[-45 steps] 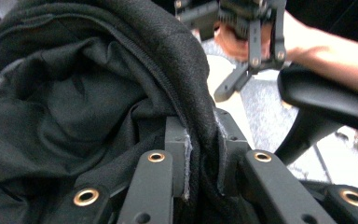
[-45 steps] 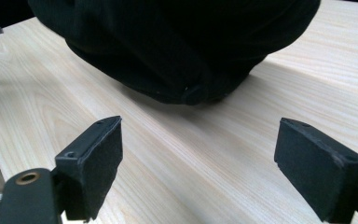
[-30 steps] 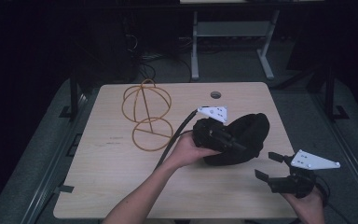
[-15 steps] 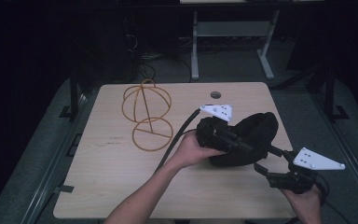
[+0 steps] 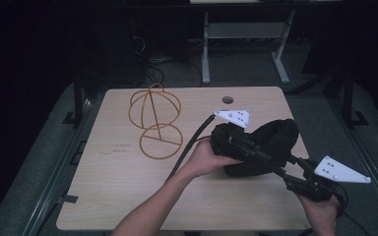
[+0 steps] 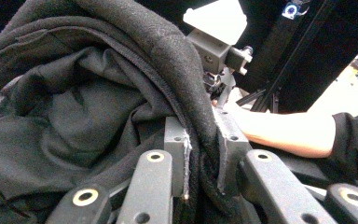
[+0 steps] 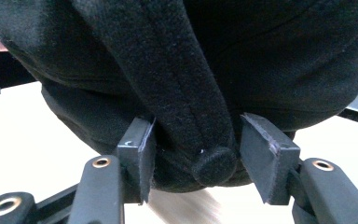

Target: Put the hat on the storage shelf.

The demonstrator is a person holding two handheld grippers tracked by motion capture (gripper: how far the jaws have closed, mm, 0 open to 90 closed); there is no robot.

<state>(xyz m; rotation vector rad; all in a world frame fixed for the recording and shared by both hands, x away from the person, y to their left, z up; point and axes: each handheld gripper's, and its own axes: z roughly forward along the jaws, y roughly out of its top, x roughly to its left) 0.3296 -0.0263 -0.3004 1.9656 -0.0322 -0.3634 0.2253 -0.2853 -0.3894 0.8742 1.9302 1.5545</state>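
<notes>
We hold the black fleece hat [image 5: 270, 147] above the right part of the table [image 5: 128, 196], close to its right edge, so on that side there is little free surface under the hat, while toward the left and the near edge the wood is bare and open. The wire stand [image 5: 155, 120] is well apart from both grippers, toward the far left of the table, and a small round hole [image 5: 227, 100] lies near the far edge. The left gripper [image 6: 204, 154] is closed narrow on the hem of the hat: in the left gripper view the thick rolled edge runs between the two fingers [image 6: 177, 149], both pads press on it, and the loose body of the cloth hangs to the left of them. The right gripper [image 7: 196, 161] comes to the hat from the near right side; its jaws have just been closing. In the right gripper view a thick seam band with a small round button end [image 7: 214, 165] sits between the fingers [image 7: 137, 156]. The left pad seems to touch the cloth, the right pad stands just beside it with a narrow gap, so this gripper does not yet squeeze the hat. The hat is above and in front of these fingers, touching the table below it or nearly; we cannot tell which.
</notes>
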